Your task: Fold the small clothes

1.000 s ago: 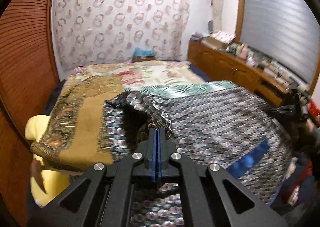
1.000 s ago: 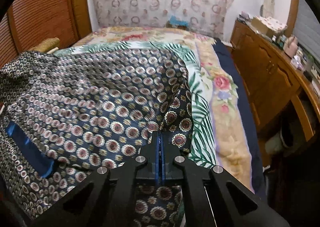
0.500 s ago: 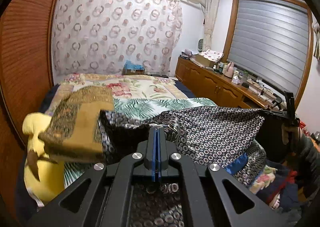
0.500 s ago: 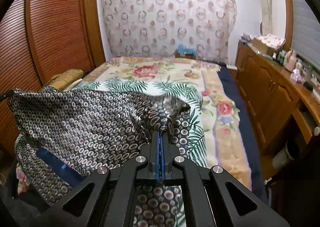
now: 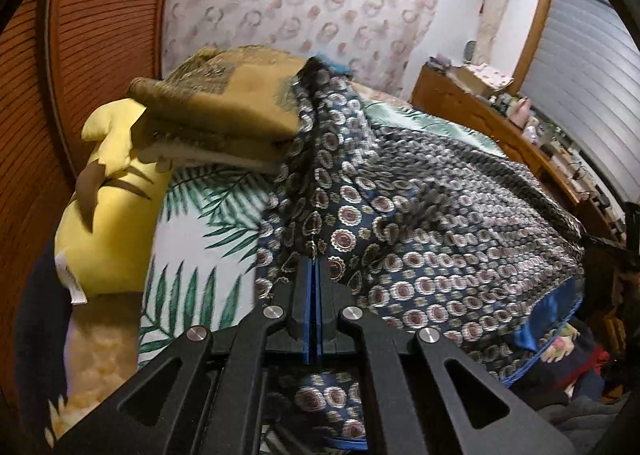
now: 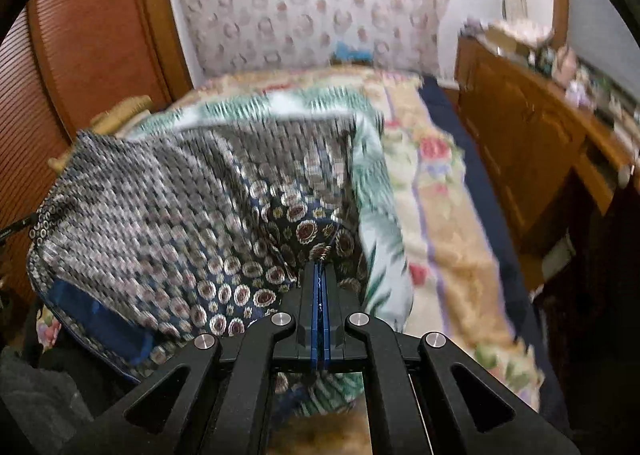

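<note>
Both tongs, the left tongs (image 5: 313, 261) and the right tongs (image 6: 320, 267), stay pinched on corners of the patterned garment (image 5: 420, 215). Half a second ago it hung stretched in the air; now it drapes low over the bed (image 6: 448, 223), beside the folded brown cloth (image 5: 224, 111), so laying flat looks underway

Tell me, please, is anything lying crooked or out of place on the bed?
Yes. The patterned garment is bunched, and its far edge lies up against the folded tan blanket instead of flat. Both the left tool and the right tool pinch it.
</note>
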